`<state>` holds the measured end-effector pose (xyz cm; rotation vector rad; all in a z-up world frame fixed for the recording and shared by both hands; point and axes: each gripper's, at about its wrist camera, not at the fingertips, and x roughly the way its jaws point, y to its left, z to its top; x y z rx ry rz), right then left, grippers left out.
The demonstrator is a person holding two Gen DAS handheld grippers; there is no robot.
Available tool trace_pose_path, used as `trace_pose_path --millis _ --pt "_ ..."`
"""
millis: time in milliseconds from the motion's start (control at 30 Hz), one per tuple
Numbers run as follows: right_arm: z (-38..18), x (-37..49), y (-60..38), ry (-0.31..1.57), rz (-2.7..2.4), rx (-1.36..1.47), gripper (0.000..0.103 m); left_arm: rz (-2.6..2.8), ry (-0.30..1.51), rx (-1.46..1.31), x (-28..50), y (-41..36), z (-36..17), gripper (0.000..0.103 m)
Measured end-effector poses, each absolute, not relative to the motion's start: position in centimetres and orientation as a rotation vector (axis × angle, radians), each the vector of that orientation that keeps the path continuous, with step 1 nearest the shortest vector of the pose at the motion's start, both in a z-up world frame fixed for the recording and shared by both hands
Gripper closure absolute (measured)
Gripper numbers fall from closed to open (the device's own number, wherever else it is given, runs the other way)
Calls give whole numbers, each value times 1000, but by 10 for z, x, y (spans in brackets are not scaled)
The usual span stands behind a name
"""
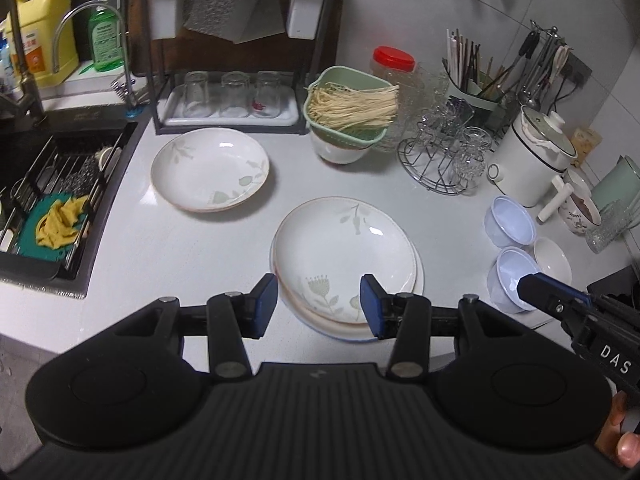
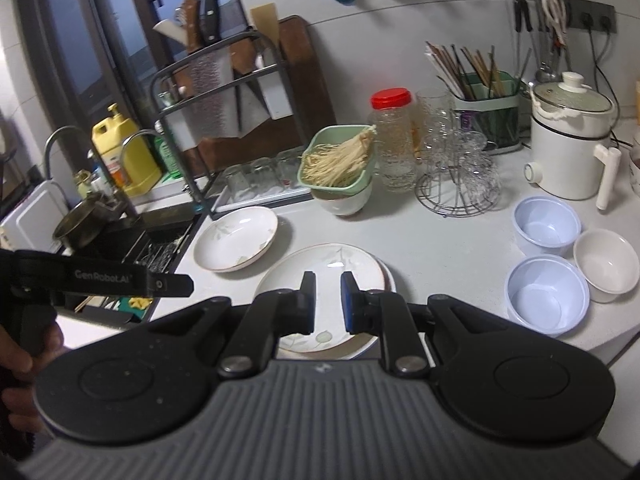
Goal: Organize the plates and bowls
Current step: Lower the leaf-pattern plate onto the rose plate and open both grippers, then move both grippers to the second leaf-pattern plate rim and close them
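The right gripper (image 2: 327,302) is seen above a stack of plates (image 2: 320,264) on the white counter (image 2: 440,248), its jaws drawn close with nothing between them. A single plate (image 2: 236,238) is placed near the sink (image 2: 160,240). Two pale blue bowls (image 2: 546,224) and a white bowl (image 2: 606,260) are grouped at right. The left gripper (image 2: 172,282) is noted at left edge.

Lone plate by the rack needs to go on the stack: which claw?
Left, probably. The left claw is open and empty, on the plate's side of the stack. The right claw is shut, nearer the bowls.
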<state>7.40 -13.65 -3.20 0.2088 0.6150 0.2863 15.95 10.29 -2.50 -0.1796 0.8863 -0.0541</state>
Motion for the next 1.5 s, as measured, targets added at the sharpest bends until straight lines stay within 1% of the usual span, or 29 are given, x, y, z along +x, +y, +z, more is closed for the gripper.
trace_pose_path --millis 267,300,333,367,400,433,467,500,533,567,600,633,667,833,1500 --pt "-35 75 -117 631 358 182 86 26 903 -245 146 130 -36 51" --pt "-35 76 -114 633 365 175 86 20 907 -250 148 134 -38 50" --pt "-35 76 -112 636 369 172 86 18 910 -251 152 139 -39 47" --pt "-36 77 -111 641 368 169 81 24 913 -247 157 145 -39 45" --pt "-36 79 -110 645 365 167 68 32 910 -246 161 150 -40 41" --pt "-37 80 -110 647 361 168 60 37 902 -244 164 155 -39 37" --pt "-37 81 -110 645 355 168 41 37 893 -236 170 160 -38 34" --pt "-37 83 -109 638 346 168 24 33 890 -225 174 164 -38 28" --pt "-37 85 -107 630 335 166 20 28 892 -214 179 167 -38 27" --pt "-37 88 -106 622 329 165 19 29 895 -208 182 171 -38 27" --pt "-36 92 -104 622 323 168 19 34 898 -210 187 176 -37 25" --pt "-36 97 -101 626 320 174 19 36 897 -215 191 179 -38 19" --pt "-37 102 -99 630 317 181 19 33 893 -220 196 185 -38 17" --pt "-37 127 -79 643 303 188 19 25 898 -218 224 205 -41 13" --pt "-53 217 0 725 260 199 20 -77 956 -196 332 282 -77 13"
